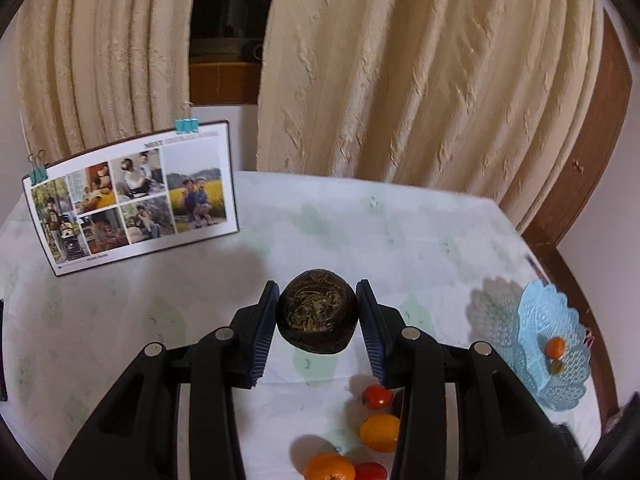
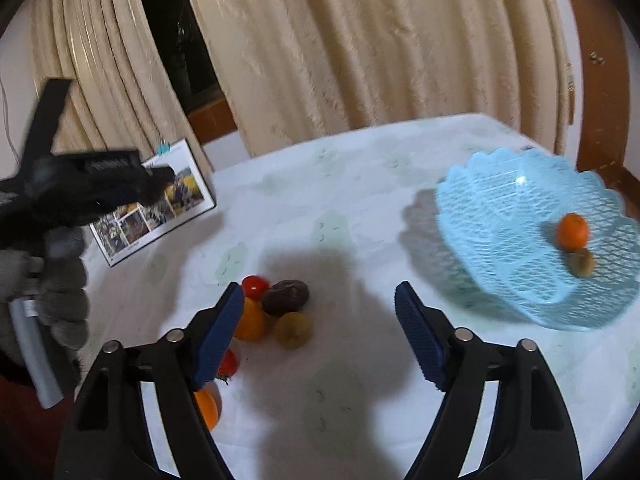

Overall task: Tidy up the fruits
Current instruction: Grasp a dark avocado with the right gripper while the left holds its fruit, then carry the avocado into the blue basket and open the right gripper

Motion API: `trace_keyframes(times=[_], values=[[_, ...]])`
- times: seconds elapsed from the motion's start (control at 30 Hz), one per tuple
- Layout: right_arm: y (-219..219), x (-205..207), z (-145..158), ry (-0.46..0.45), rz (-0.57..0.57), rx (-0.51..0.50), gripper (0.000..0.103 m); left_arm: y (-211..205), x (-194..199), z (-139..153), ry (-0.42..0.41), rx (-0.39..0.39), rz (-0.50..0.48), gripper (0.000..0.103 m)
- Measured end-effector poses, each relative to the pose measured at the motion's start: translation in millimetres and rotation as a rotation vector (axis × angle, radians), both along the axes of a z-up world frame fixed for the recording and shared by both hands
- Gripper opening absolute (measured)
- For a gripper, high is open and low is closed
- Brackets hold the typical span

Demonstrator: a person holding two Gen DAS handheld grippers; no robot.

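Fruits lie in two places on the white tablecloth (image 2: 352, 184), and one is up in a claw. From the left wrist camera, the left gripper (image 1: 318, 312) is clenched on a dark brown round fruit (image 1: 317, 312), its two blue pads pressing either side, and the fruit hangs above the cloth with its shadow below it. From the right wrist camera, the right gripper (image 2: 320, 320) is released, its blue fingers (image 2: 420, 340) spread wide with nothing between them, hovering over bare cloth between the loose pile and the blue basket (image 2: 500, 200).

Counted from the right camera, the pile near that claw's left finger holds six pieces: two red tomatoes, one at the back (image 2: 255, 286) and one (image 2: 229, 362) half hidden by the finger; two oranges, one (image 2: 250, 318) beside the pad and one (image 2: 208, 406) nearer the camera; one dark brown fruit (image 2: 286, 297); and one yellow-brown fruit (image 2: 294, 330), touching the dark one. The left camera shows only four of these, beneath its right finger.

The basket, a lacy light-blue bowl standing at the right side of the table, holds two pieces: one small orange (image 2: 573, 231) and one small olive-brown fruit (image 2: 582, 263), just beside each other.

A photo calendar (image 1: 132, 196) held by clips stands at the far left of the table, in front of cream curtains (image 1: 400, 72).
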State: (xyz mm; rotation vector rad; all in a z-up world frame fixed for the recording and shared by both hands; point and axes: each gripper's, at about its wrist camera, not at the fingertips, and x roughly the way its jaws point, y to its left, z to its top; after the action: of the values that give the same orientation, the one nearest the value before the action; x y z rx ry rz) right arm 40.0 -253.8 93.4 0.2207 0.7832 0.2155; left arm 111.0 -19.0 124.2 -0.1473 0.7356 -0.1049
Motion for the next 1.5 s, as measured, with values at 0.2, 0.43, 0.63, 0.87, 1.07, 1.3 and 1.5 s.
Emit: trace_keyframes(times=[0.2,0.43,0.63,0.87,1.07,1.3,1.5], values=[[21.9,39.5,-25.2,0.105,0.058,-0.028,0.065,11.1,-5.6,11.2,-0.040,-0.002,0.028,0.040],[38.1,71.0,-50.7,0.223,0.123,0.001,0.056,13.5,-9.8,16.2,-0.046,-0.035,0.014,0.040],[42.1,74.9,-55.4,0.260,0.151,0.022,0.042,17.1,-8.9,17.3,-0.043,-0.055,0.018,0.040],[41.2,70.8,-49.3,0.255,0.146,0.017,0.042,11.9,-11.9,17.8,-0.048,-0.052,0.000,0.040],[30.5,63.1,-30.1,0.198,0.101,0.026,0.042,5.7,-12.6,16.0,-0.048,-0.044,-0.011,0.040],[5.4,56.1,-5.8,0.130,0.026,0.048,0.042,-3.3,-15.0,14.6,-0.057,-0.016,-0.020,0.040],[-25.6,43.2,15.1,0.060,-0.066,0.032,0.042,-13.0,-20.2,15.8,-0.087,0.029,-0.020,0.040]])
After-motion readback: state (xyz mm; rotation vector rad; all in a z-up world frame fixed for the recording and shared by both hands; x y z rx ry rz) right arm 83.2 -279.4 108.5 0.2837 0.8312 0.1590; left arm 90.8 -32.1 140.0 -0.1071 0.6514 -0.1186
